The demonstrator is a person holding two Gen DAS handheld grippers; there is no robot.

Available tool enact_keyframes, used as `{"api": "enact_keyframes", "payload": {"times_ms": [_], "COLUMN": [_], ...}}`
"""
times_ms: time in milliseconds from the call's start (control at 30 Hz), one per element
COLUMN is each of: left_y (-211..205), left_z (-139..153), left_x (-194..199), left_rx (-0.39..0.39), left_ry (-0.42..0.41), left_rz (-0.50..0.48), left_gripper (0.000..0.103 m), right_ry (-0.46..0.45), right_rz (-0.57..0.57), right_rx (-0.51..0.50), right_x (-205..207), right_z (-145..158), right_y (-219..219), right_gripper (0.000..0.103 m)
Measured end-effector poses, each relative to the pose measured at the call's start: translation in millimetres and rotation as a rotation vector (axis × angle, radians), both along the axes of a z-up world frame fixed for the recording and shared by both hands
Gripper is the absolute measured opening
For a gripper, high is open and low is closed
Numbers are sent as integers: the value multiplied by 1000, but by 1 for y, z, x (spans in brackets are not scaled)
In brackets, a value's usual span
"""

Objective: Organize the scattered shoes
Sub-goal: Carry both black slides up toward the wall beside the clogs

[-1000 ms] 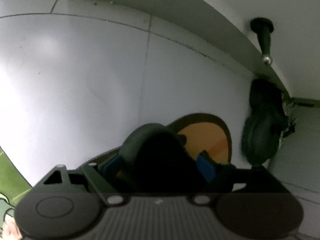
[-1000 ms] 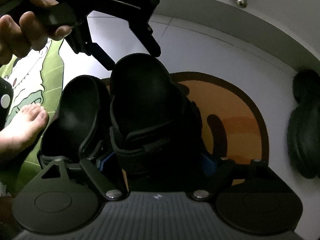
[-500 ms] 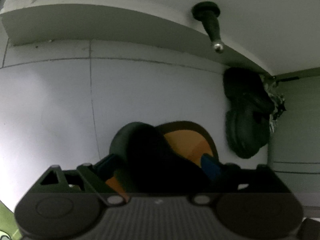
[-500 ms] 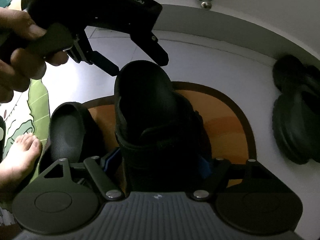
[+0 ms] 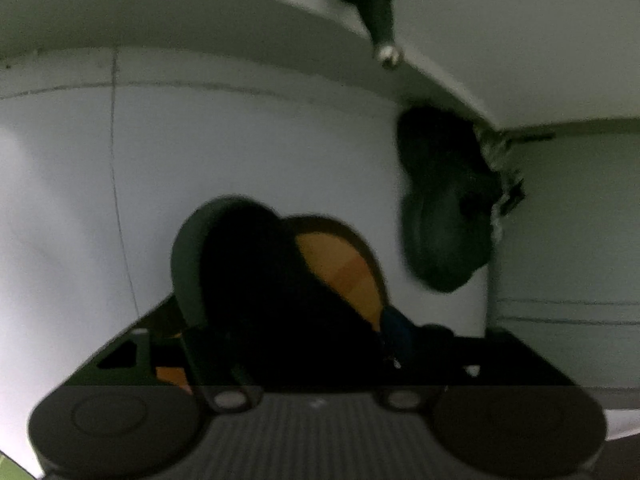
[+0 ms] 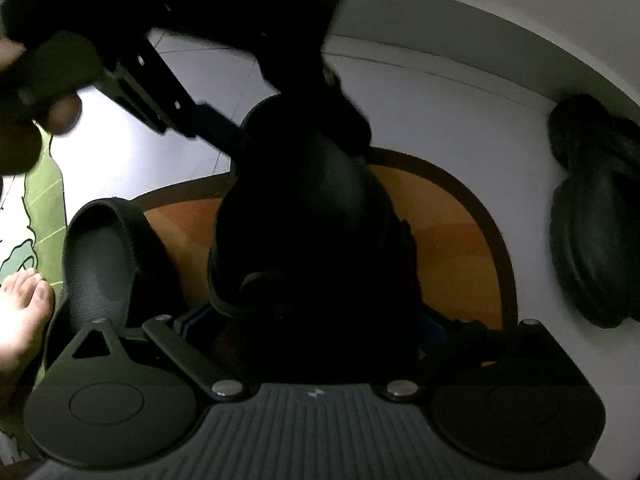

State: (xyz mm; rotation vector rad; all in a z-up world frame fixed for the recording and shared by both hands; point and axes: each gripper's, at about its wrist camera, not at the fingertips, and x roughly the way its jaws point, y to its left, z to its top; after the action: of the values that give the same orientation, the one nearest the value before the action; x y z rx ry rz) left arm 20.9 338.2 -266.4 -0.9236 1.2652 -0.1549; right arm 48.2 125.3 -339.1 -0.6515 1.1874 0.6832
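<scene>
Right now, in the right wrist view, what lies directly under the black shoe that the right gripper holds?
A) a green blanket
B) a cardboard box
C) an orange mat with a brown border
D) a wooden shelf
C: the black shoe in the right gripper hangs over the orange mat, whose brown border curves around it on the pale floor.

Both fisheye views are dim, soft and slightly blurred, edges bowed and vignetted black, foreground lost in shadow.
</scene>
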Motion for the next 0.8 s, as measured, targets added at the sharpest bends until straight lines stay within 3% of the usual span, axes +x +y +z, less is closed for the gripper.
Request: {"api": "enact_keyframes", "payload": {"times_ms": [167,300,367,600,800], "left_y": [12,8,2,-30,-52], "left_z": [3,-1,-3,-2,-5], "left_x": [-3,-6,-6,1,7], "left_rx": [13,55,72,113,109], "left_ry": [-3,13,18,-12,-36], "left_rz": [38,-4,-47,-183,-257], "left_gripper": [77,79,79,80,81], "right_ry": [-44,-173,-182,-150,-112], "right_rz": [-16,-132,-185,-212,-211], "right_rx": [2,-61,-38,41,24], "right_x": [5,25,35,37,36], "right_z": [5,13,14,21,25], "right_y": [-4,-11,-21,-37,-42], "right_gripper": [87,78,79,92,92]}}
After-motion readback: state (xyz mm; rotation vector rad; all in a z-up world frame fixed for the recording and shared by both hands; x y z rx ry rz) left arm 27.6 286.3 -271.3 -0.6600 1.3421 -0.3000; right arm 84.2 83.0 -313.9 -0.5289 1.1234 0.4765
